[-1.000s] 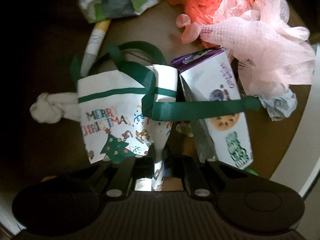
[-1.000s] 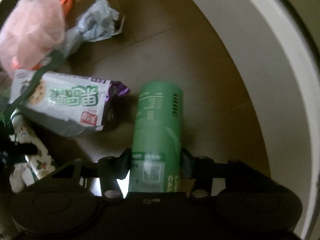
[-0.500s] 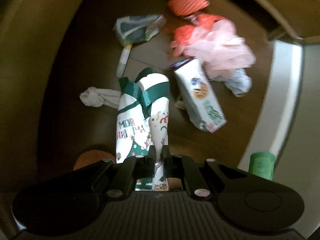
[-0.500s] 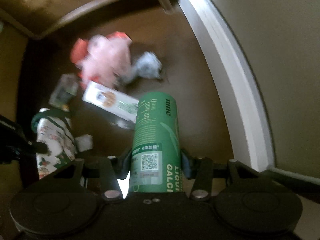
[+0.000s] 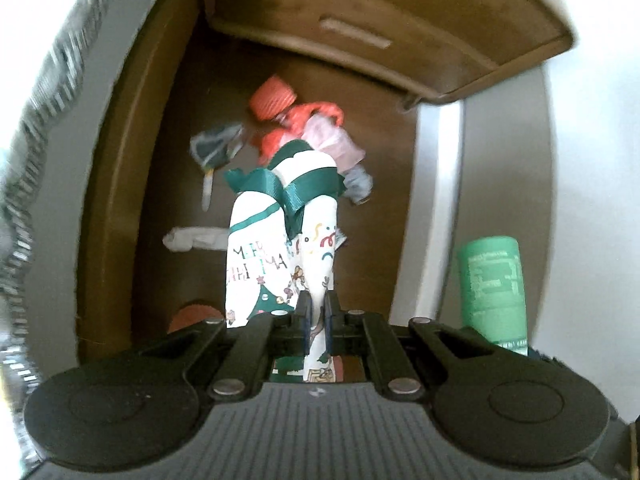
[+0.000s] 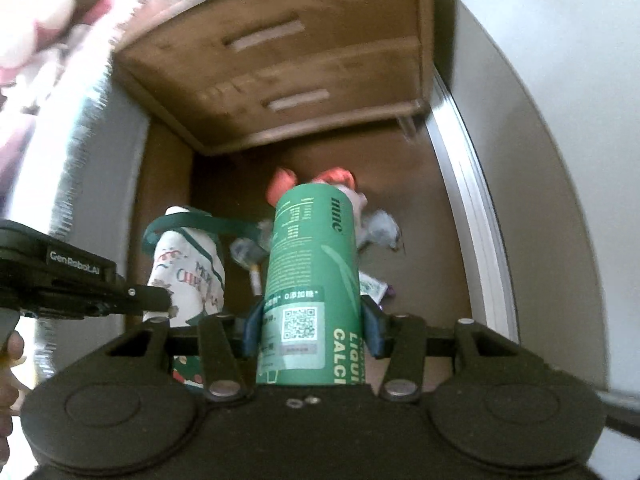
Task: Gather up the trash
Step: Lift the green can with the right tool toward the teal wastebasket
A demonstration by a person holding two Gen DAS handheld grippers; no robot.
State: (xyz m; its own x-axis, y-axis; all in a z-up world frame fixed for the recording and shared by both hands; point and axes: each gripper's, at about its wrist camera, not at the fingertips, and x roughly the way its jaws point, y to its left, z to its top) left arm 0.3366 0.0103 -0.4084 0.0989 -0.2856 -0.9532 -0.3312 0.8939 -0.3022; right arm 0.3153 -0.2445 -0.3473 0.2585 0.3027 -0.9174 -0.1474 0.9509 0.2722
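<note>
My left gripper (image 5: 316, 312) is shut on the edge of a white Christmas gift bag (image 5: 280, 248) with green ribbon handles, held well above the brown floor. The bag also shows in the right wrist view (image 6: 188, 264). My right gripper (image 6: 312, 320) is shut on a green cylindrical can (image 6: 312, 280), held up beside the bag; the can shows at the right of the left wrist view (image 5: 494, 284). Below lie trash items: an orange bag (image 5: 276, 98), pink mesh (image 5: 340, 144), a knotted white cloth (image 5: 192, 238) and a crumpled wrapper (image 5: 216, 146).
A brown wooden drawer unit (image 6: 304, 60) stands at the far end of the floor. A white baseboard (image 6: 472, 216) and wall run along the right. Grey striped fabric (image 5: 44, 92) hangs at the left. A marker pen (image 5: 207, 190) lies by the wrapper.
Both grippers have risen far above the floor with the gift bag and the green can. The trash pile now looks small and distant, and the drawer unit has come into view.
</note>
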